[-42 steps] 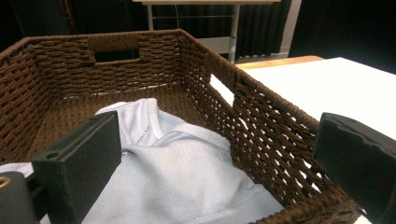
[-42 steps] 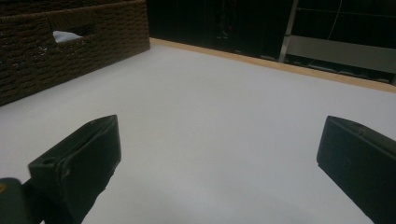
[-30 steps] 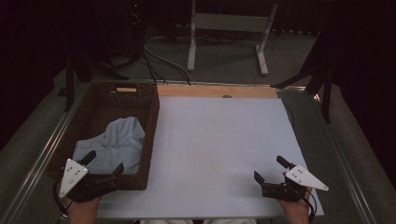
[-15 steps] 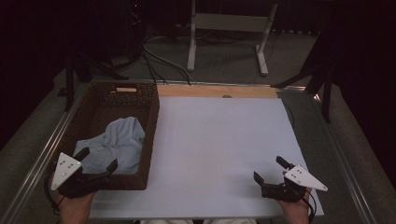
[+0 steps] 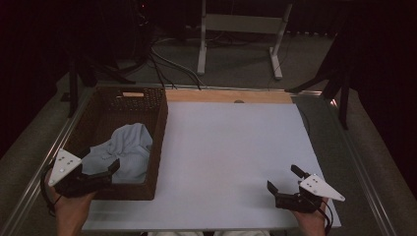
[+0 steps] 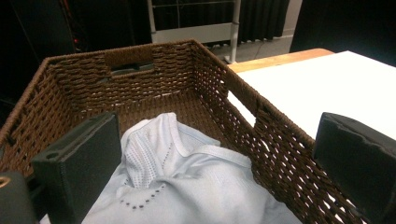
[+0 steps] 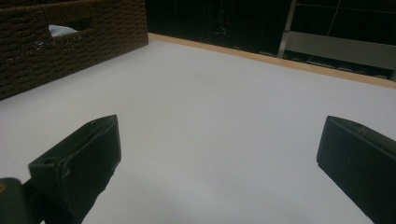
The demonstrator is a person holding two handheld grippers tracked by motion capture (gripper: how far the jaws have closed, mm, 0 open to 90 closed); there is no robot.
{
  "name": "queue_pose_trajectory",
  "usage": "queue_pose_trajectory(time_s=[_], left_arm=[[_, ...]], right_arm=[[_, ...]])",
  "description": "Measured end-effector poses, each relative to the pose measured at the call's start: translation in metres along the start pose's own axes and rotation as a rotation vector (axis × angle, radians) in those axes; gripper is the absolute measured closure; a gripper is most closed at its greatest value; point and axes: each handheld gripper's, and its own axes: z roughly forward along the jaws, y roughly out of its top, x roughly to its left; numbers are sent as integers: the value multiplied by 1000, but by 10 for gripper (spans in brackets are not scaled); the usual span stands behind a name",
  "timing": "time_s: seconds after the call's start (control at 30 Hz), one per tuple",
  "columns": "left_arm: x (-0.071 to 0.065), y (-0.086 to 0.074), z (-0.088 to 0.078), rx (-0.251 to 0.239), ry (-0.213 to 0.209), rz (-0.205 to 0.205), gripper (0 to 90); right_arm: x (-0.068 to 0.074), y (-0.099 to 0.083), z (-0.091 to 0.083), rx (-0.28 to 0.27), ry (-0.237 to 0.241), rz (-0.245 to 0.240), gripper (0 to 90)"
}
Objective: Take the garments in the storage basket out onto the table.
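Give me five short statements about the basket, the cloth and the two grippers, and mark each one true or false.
1. The pale blue cloth lies inside the brown wicker basket. True.
2. The left gripper is shut on the cloth. False: its jaws stand wide open over the near end of the basket, holding nothing.
3. The right gripper is at the near right part of the white table top, jaws open. True.
4. The basket stands on the right side of the table. False: it stands along the left side.
5. A second cloth lies spread on the white top. False: no cloth lies there.
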Motion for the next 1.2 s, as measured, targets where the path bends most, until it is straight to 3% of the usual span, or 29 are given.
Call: queue_pose_trajectory(time_s=[0.3, 0.57, 0.93, 1.13, 1.2], left_arm=[[9, 10, 5, 23, -18, 17, 30], [12, 16, 10, 74, -42, 29, 29], [20, 4, -8, 69, -110, -5, 29], [26, 6, -10, 116, -129, 24, 29], [30, 8, -6, 133, -130, 51, 29]], right_arm=[[-1, 0, -1, 0, -4, 1, 2], [-1, 0, 0, 5, -5, 6, 2], [0, 0, -1, -5, -11, 5, 2], [0, 0, -1, -4, -11, 5, 2], [1, 0, 0, -3, -10, 3, 2]])
